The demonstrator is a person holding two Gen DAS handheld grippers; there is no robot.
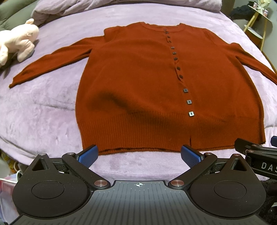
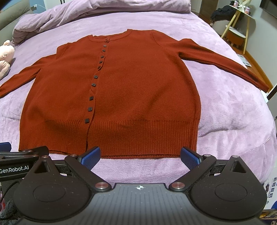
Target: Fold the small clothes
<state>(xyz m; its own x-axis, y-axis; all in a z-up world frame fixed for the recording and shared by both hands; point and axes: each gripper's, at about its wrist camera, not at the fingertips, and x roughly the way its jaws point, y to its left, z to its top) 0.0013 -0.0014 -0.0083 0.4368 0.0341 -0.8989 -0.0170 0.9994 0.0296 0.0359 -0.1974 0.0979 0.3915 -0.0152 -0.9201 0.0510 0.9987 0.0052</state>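
Nearest the lens in the left wrist view, the left tool [image 1: 139, 153] has its two blue pads spread wide and grips nothing; the pads hang over the near edge of the bed [image 1: 43, 107], just short of the sweater's ribbed hem. The right tool [image 2: 140, 154] stands the same way in its own view, wide open and empty, with its pads level with the hem.

Each view catches the other tool at its border: the right one shows as a black arm at the right edge of the left view, and the left one, lettered "GenRobot.AI", shows at the left edge of the right view.

A rust-red sweater [image 1: 138, 83] lies flat and face up in the middle of the bed, collar toward the far edge, hem toward the near edge, both sleeves spread outward. A row of dark square buttons [image 1: 185, 90] runs from collar to hem.

Only the left view shows the whole left sleeve, reaching toward the left edge of the bed, and most of a pink plush toy [image 1: 19, 43] near the far left corner; the right view shows only part of that toy. The right view alone shows the full right sleeve, ending near the right edge. A bunched purple blanket [image 2: 86, 10] lies along the far edge. Beyond the far right corner stands a wooden stand [image 2: 240, 20].
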